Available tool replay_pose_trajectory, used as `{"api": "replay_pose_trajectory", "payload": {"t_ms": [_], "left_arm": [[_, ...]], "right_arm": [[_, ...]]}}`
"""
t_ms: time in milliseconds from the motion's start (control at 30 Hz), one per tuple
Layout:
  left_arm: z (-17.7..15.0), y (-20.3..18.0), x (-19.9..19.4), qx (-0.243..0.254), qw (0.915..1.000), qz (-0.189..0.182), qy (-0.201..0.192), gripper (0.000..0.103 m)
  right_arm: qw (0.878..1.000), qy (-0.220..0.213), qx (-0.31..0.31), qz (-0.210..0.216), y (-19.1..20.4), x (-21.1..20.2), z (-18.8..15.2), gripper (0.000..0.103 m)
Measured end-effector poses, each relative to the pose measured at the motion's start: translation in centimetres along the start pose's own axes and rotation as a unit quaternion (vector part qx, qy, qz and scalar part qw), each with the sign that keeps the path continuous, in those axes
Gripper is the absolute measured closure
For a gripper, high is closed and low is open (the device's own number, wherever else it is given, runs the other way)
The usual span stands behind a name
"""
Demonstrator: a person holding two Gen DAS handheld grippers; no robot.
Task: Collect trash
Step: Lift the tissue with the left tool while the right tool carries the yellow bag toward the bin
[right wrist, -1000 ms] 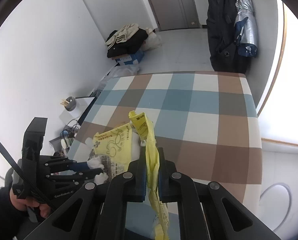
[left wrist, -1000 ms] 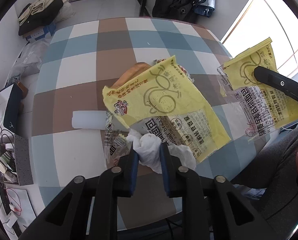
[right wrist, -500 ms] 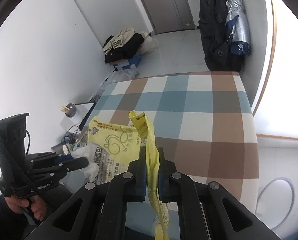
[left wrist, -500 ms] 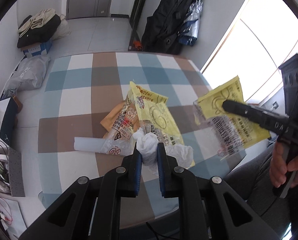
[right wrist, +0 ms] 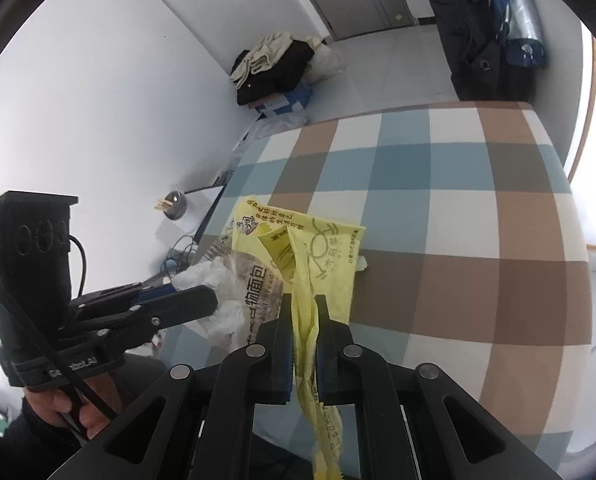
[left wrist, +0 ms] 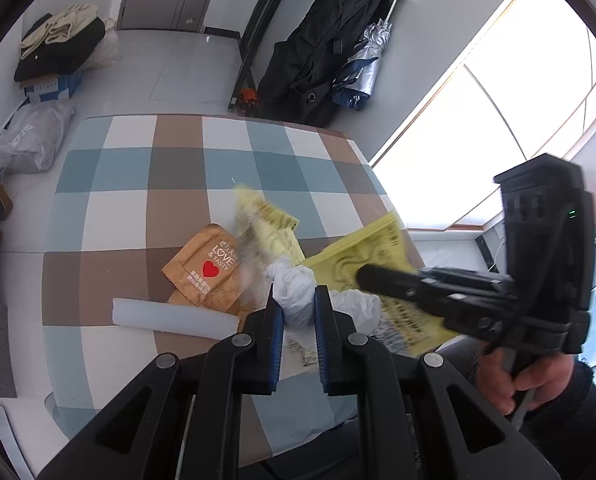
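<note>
My left gripper (left wrist: pixel 296 308) is shut on a crumpled white tissue (left wrist: pixel 294 292) together with a yellow and clear bread wrapper (left wrist: pixel 266 232), lifted above the checked table (left wrist: pixel 138 184). My right gripper (right wrist: pixel 303 316) is shut on a second yellow bread wrapper (right wrist: pixel 304 264), which also shows in the left wrist view (left wrist: pixel 378 264) under the right gripper (left wrist: pixel 370 276). The left gripper (right wrist: pixel 202 300) with its tissue (right wrist: pixel 214 280) and wrapper (right wrist: pixel 258 280) shows at the left of the right wrist view.
A brown snack packet with a red heart (left wrist: pixel 206 268) and a white roll (left wrist: pixel 174 318) lie on the table. Beyond it are a black coat and umbrella (left wrist: pixel 330 64), clothes on a box (left wrist: pixel 58 44), a grey bag (left wrist: pixel 30 140) and a window.
Both grippers have risen from the table with their trash. The left one's wrapper has lifted off the brown packet, which now lies uncovered. The right gripper has come closer to the left.
</note>
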State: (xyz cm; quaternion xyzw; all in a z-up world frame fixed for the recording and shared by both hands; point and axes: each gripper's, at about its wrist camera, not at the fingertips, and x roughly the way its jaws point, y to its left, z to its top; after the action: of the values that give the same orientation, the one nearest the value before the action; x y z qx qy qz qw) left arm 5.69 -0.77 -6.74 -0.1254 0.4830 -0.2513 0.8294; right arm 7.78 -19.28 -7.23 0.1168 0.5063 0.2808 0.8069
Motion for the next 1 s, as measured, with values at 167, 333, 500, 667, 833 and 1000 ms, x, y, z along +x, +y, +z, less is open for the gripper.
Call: {"api": "replay_pose_trajectory", "payload": {"t_ms": [167,333,500,667,833,1000], "left_arm": [[0.2,1.0,-1.1,-0.017,0.9997,-0.009,-0.014,0.093],[0.5,2.2,-2.6,-0.036,0.9984,-0.003,-0.044,0.093],[0.8,2.4,-3.3,-0.034,0.9964,0.025,-0.074,0.093],[0.9,2.0,-3.8,-0.028,0.9939,0.043,-0.098,0.093],[0.9,1.4,-5.2,-0.015,0.986,0.088,-0.141,0.093],[1.0,0.4,-5.5,0.002,0.9806,0.116,-0.158,0.093]], "right_arm": [[0.999,0.04,0.006,-0.018,0.2,2.8,0.0,0.096],[0.999,0.04,0.008,-0.028,0.6,3.4,0.1,0.096],[1.0,0.002,0.012,-0.015,0.6,1.3,0.3,0.098],[0.999,-0.034,0.022,-0.012,0.0,-1.2,0.0,0.098],[0.998,-0.053,0.033,-0.013,-0.9,-3.4,-0.2,0.098],[0.996,-0.084,0.033,-0.013,-0.9,-6.4,-0.3,0.098]]}}
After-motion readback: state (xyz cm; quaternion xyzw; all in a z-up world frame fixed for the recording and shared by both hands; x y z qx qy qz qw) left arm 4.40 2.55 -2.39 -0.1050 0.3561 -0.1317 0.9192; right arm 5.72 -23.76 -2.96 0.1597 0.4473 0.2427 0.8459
